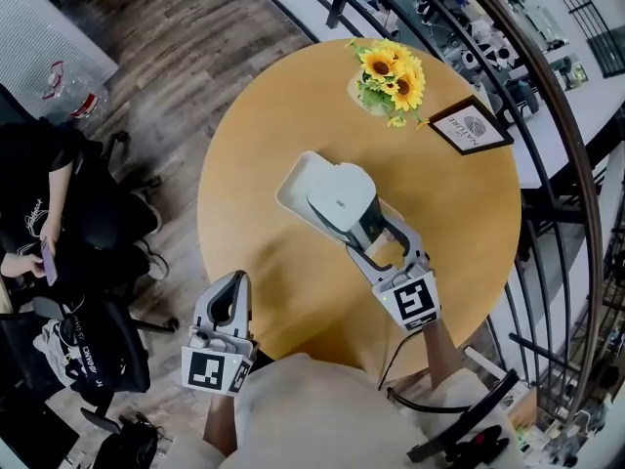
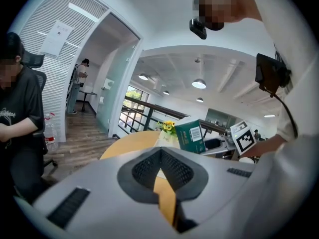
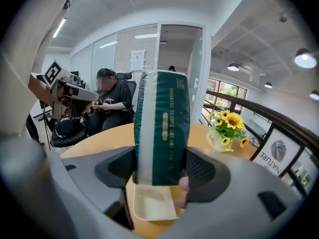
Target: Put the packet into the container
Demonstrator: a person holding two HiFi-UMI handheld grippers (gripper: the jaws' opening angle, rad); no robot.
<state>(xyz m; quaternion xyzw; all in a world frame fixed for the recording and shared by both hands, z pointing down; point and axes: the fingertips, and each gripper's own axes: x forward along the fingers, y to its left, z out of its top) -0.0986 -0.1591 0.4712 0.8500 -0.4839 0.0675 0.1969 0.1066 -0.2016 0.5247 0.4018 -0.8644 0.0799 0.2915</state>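
Observation:
A green and white packet (image 1: 342, 196) hangs upright over the white container (image 1: 296, 186) on the round wooden table (image 1: 264, 262), with my right gripper (image 1: 366, 231) shut on it. In the right gripper view the packet (image 3: 162, 131) fills the space between the jaws, and the empty container (image 3: 152, 203) lies just below it. My left gripper (image 1: 232, 283) is off the table's near left edge, pads together and holding nothing. From the left gripper view (image 2: 160, 168) the packet (image 2: 191, 136) shows far across the table.
A vase of sunflowers (image 1: 391, 76) and a framed sign (image 1: 471, 125) stand at the table's far side. A person (image 1: 39, 213) sits on an office chair to the left. A dark railing (image 1: 547, 164) runs along the right.

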